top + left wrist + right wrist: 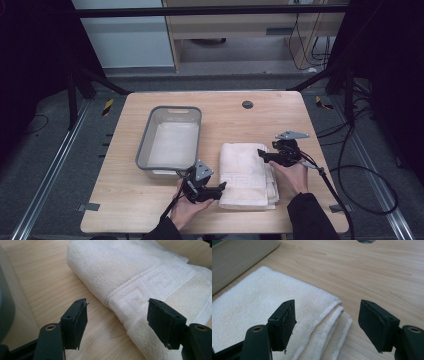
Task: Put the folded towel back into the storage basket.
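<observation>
Two grippers flank a folded white towel [248, 175] that lies flat on the wooden table [280, 115], just right of a grey plastic bin [142, 145] and apart from it. The left gripper [219, 189] sits at the towel's near left corner, its jaws spread wide; in the left gripper view one jaw hangs over bare wood and the other over the towel's patterned band [147, 287], nothing between them yet. The right gripper [262, 153] hovers at the far right edge, jaws also wide apart, straddling the stacked fold layers [332, 322] in the right gripper view.

The step looks like taking hold of the towel at two opposite points, probably to lift it toward the bin. To do it well, each gripper should come down so one jaw slides under the edge and the other rests on top, catching every layer; a shallow bite on the right could let the lower folds drop open. Closing both together should keep the cloth from dragging across the wood.

The towel's long axis runs near to far, roughly parallel to the bin's long side, with the patterned band crossing its near end.
</observation>
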